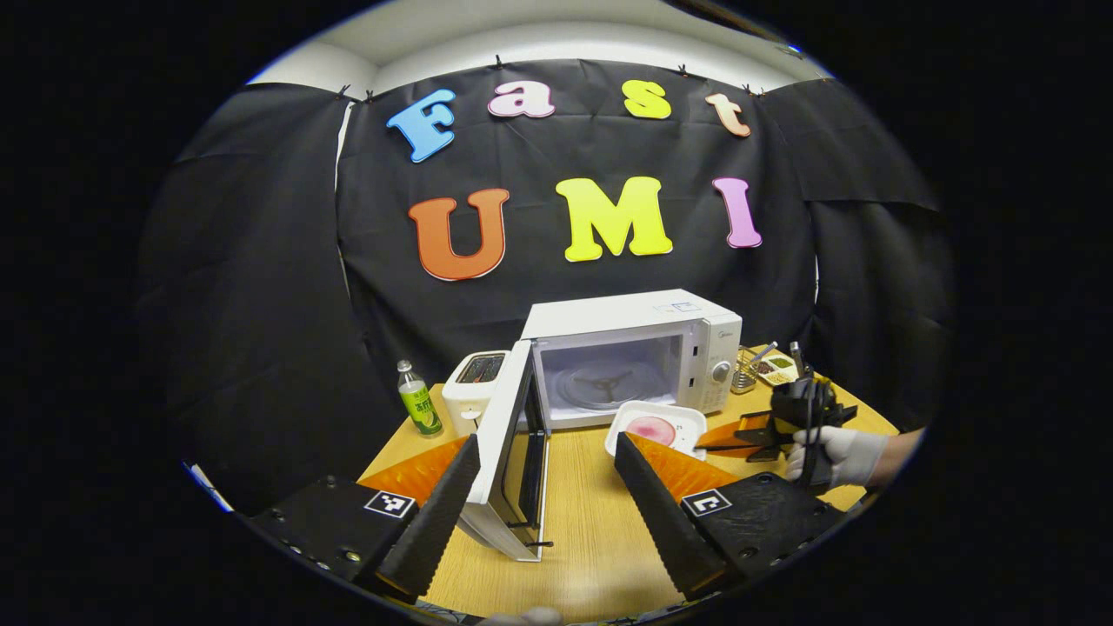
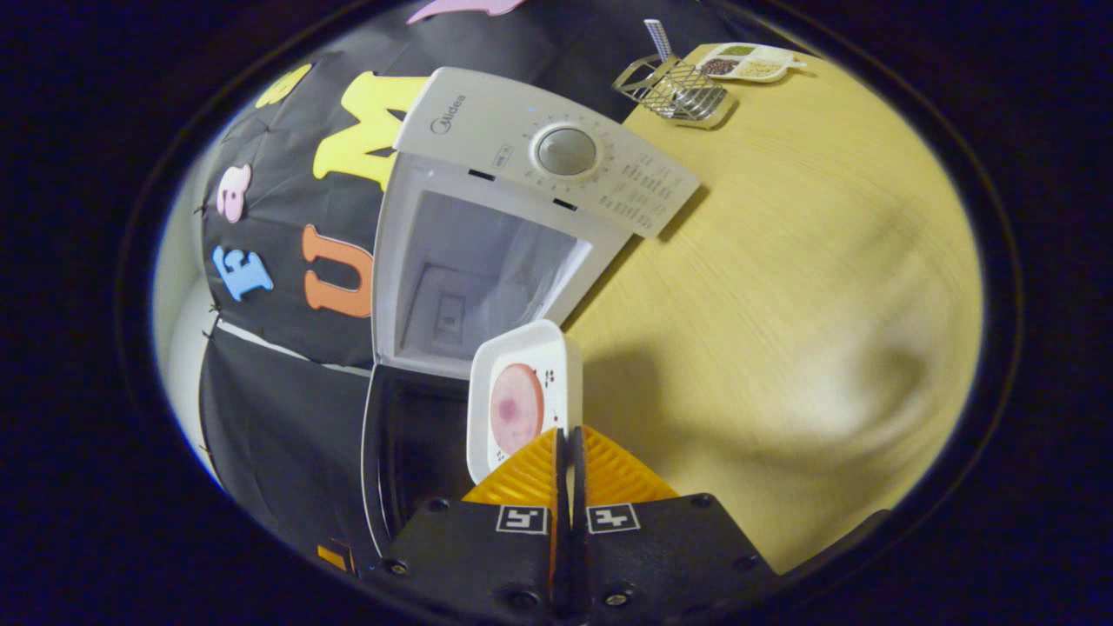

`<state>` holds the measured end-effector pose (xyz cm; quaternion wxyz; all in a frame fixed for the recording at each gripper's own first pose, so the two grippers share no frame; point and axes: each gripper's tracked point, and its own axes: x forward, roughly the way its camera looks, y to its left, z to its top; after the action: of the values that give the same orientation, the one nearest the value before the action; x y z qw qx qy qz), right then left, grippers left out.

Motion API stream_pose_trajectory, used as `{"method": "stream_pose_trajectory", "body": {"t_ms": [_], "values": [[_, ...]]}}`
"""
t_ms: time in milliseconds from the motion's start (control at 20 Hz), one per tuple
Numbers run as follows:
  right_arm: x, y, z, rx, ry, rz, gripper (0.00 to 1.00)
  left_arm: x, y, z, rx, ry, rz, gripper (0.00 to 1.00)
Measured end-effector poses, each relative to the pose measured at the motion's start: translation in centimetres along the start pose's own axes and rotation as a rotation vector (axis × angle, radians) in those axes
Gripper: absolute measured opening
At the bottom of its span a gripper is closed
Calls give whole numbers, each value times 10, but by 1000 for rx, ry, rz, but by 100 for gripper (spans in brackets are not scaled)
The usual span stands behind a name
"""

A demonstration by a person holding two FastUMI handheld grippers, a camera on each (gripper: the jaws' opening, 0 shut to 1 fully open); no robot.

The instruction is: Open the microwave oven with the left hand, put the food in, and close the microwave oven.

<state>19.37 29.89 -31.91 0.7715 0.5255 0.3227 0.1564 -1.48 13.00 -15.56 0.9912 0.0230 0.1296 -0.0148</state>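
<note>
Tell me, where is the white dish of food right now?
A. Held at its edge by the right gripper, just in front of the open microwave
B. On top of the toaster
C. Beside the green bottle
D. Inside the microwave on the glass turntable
A: the right gripper pinches the dish by its rim just outside the open microwave, whose turntable is bare.

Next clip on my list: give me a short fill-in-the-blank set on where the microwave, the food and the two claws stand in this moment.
1. The microwave door stands ____.
2. The right claw is shut on the rim of the white ____ that carries the food.
3. The left claw is ____, holding nothing.
4. Left of the microwave, beside the white toaster, stands a green ____.

Missing words: open; tray; open; bottle
</note>
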Motion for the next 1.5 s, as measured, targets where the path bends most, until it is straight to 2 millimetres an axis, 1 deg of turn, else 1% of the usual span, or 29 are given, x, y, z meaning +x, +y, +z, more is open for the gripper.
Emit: {"method": "stream_pose_trajectory", "body": {"t_ms": [100, 200, 350, 450, 550, 650, 750, 900, 1050, 1150, 1200, 1250, 1300, 1400, 1450, 1500], "values": [[24, 15, 4, 30, -76, 6, 3, 3, -3, 1, -24, 3, -14, 95], [50, 24, 9, 69, -129, 0, 4, 6, -4, 3, -32, -13, -21, 95], [83, 25, 23, 154, -232, -41, 4, 12, 3, 0, -16, -32, -3, 96], [99, 30, 35, 199, -289, -57, 4, 16, 7, -8, -5, -19, 6, 96], [113, 42, 47, 183, -343, -49, 3, 15, 13, -13, -8, -12, 17, 95], [125, 47, 56, 189, -392, -63, 4, 16, 20, -15, -22, -10, 28, 95], [135, 49, 61, 217, -439, -78, 4, 17, 25, -18, -24, -2, 40, 95], [158, 47, 64, 217, -457, -100, 4, 16, 34, -15, 13, -2, 65, 95], [172, 41, 72, 231, -484, -121, 4, 13, 33, -12, 34, -7, 72, 96], [175, 39, 75, 242, -515, -113, 4, 11, 33, -14, 48, 7, 76, 95], [175, 37, 82, 230, -537, -114, 4, 8, 33, -15, 55, 3, 75, 96], [175, 37, 87, 213, -555, -120, 6, 7, 33, -14, 62, -2, 80, 95], [176, 38, 90, 162, -558, -128, 7, 6, 35, -22, 59, 9, 87, 95], [176, 39, 89, 43, -537, -142, 11, 5, 36, -28, 42, 20, 94, 95], [173, 44, 89, 17, -533, -127, 0, 5, 37, -29, 34, 24, 97, 95], [171, 47, 87, -6, -525, -118, 19, 5, 38, -30, 28, 22, 101, 95]]}}
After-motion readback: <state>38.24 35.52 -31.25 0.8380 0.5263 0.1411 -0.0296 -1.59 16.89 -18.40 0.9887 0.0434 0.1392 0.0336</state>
